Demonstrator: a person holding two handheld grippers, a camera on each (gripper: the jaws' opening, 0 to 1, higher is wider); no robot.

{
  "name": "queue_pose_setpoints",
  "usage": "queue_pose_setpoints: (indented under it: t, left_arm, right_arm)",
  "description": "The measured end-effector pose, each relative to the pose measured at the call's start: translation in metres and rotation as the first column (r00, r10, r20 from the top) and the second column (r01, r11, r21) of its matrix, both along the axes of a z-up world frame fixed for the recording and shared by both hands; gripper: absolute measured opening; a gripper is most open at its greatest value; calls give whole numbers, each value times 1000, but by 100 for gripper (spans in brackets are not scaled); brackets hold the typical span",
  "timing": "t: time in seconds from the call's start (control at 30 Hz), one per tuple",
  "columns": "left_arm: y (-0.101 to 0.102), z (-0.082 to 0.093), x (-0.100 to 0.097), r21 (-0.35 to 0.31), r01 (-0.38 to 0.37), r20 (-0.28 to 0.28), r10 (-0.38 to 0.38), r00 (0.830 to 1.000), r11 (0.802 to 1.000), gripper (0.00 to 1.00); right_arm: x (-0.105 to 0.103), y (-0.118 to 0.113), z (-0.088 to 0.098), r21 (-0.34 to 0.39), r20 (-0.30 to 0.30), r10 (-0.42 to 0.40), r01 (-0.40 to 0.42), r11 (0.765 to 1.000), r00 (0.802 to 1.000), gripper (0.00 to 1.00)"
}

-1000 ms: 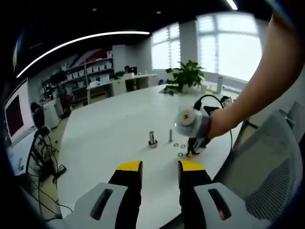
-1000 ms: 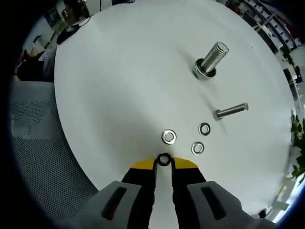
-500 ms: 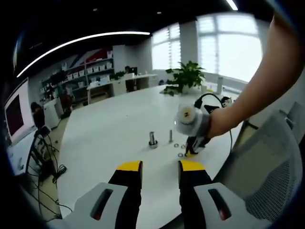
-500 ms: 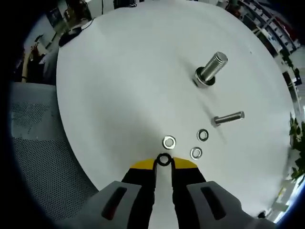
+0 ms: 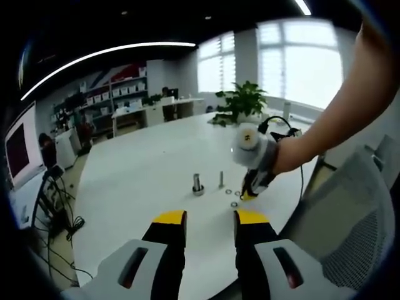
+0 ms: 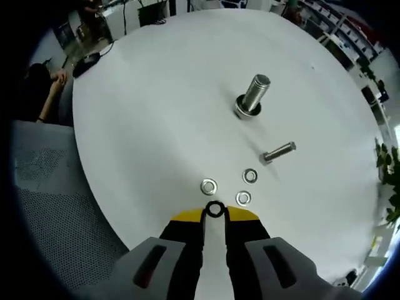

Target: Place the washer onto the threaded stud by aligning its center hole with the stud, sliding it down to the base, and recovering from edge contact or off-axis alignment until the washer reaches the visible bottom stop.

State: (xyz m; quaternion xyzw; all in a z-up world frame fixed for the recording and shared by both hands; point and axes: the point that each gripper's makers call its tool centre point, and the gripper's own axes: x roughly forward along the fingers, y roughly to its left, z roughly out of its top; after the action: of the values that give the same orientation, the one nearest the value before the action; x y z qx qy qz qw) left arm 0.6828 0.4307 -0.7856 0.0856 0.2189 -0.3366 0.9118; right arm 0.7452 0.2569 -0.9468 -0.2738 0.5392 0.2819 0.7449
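Right gripper view: right gripper (image 6: 215,212) pinching a dark washer (image 6: 215,209) between its yellow tips, ring held flat-on to the camera, above the near edge of the white table (image 6: 156,112). Three loose silver washers (image 6: 209,186) on the table just beyond the tips, spaced apart from one another. Thin stud (image 6: 277,152) standing a little past them to the right; thick bolt (image 6: 252,95) upright farther out, with a ring at its base. Held washer well short of the stud, not touching it.

Left gripper view: left gripper (image 5: 210,220) spread, nothing between the tips, hovering at the near table edge. Right gripper (image 5: 252,181) off to the right in a person's hand (image 5: 282,159), tips down near the loose washers (image 5: 234,204). Stud (image 5: 220,180) and bolt (image 5: 197,184) just left of it. Mesh chair (image 5: 350,212) at right.
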Motion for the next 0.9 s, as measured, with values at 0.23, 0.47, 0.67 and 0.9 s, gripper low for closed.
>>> queue_pose_setpoints:
  t: [0.23, 0.47, 0.67, 0.9]
  left_arm:
    - [-1, -2, 0, -3, 5, -11, -5, 1000, 1000, 29]
    - [1, -2, 1, -26, -5, -24, 5, 1000, 1000, 29]
    - [1, -3, 0, -18, -9, -29, 8, 1000, 1000, 29]
    - [3, -3, 1, -31, -22, -37, 21, 999, 999, 29]
  right_arm:
    - [9, -9, 6, 30, 23, -33, 33, 999, 999, 14]
    - [17, -7, 16, 59, 47, -43, 40, 997, 998, 14]
    - [29, -4, 28, 83, 80, -38, 31, 996, 996, 14]
    - [32, -11, 37, 93, 97, -60, 51, 994, 993, 14]
